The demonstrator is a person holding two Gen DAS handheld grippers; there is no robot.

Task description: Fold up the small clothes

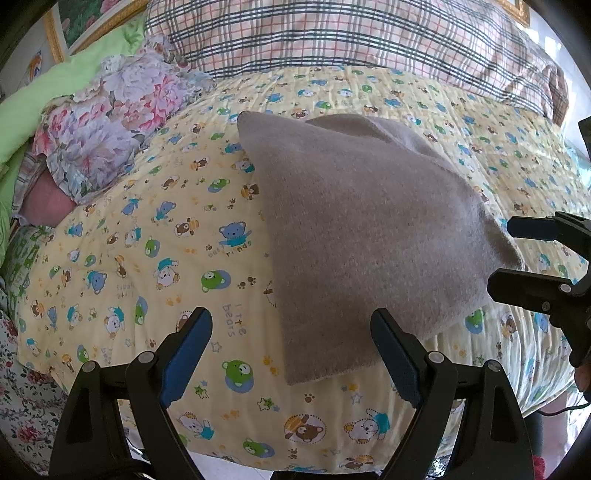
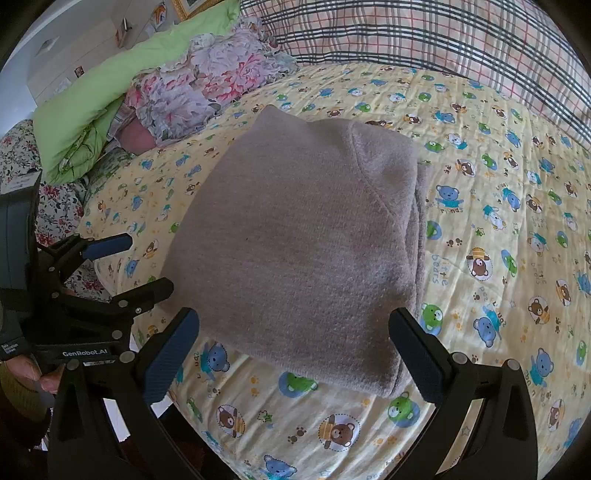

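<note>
A grey-brown knit garment [image 1: 362,229] [image 2: 295,229] lies folded into a thick rectangle on the yellow bear-print sheet [image 1: 147,221] [image 2: 498,184]. Its layered edges show on the right side in the right wrist view. My left gripper [image 1: 291,317] [image 2: 147,263] is open just above the garment's near left corner, nothing between its fingers. At the near right edge my right gripper [image 2: 293,315] [image 1: 506,254] is open too, with its blue pads apart and off the cloth. Neither gripper touches the garment.
A floral cloth pile [image 1: 110,122] [image 2: 207,85] and a green quilt [image 1: 74,74] [image 2: 110,85] lie at the back left. A plaid blanket [image 1: 332,33] [image 2: 443,37] runs along the far side. The bed's edge is just below the grippers. A hand [image 2: 26,369] holds the left gripper.
</note>
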